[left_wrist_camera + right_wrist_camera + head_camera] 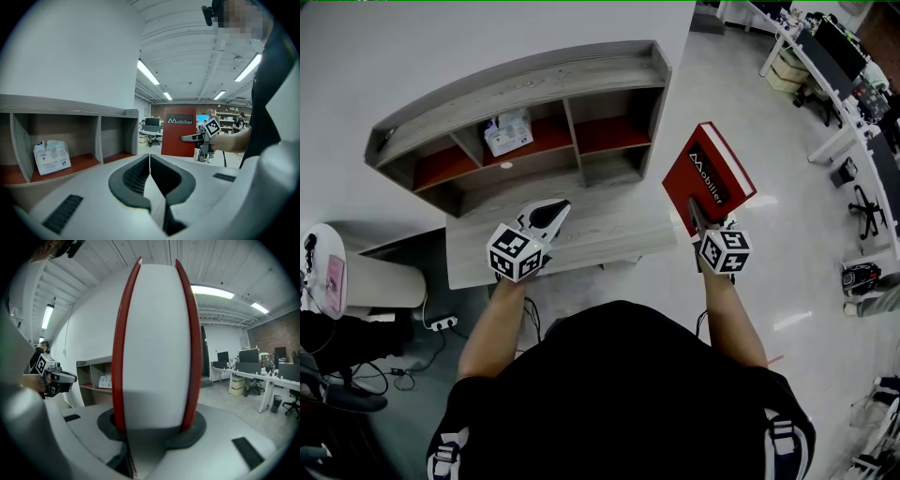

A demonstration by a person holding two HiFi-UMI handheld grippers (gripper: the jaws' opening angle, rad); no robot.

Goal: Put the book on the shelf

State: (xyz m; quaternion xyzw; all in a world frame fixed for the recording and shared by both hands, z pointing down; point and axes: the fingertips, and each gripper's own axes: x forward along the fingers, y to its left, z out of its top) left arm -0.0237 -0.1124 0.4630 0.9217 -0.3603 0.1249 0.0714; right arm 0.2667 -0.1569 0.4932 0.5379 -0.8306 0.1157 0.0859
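A red hardcover book [712,173] printed "Mobilier" is held up in the air to the right of the desk, with my right gripper [696,211] shut on its lower edge. In the right gripper view the book [157,343] stands upright between the pads, white page edge facing the camera. The grey wooden shelf [525,89] with red-floored compartments stands on the desk [609,234] to the book's left. My left gripper [551,214] hovers over the desk in front of the shelf, its jaws [149,161] shut and empty. From there the book [178,131] shows at mid-right.
A white packet [508,132] sits in a middle upper compartment; the packet [51,157] shows again in the left gripper view. A white round bin [356,277] and cables lie left of the desk. Office desks and chairs [834,66] stand far right.
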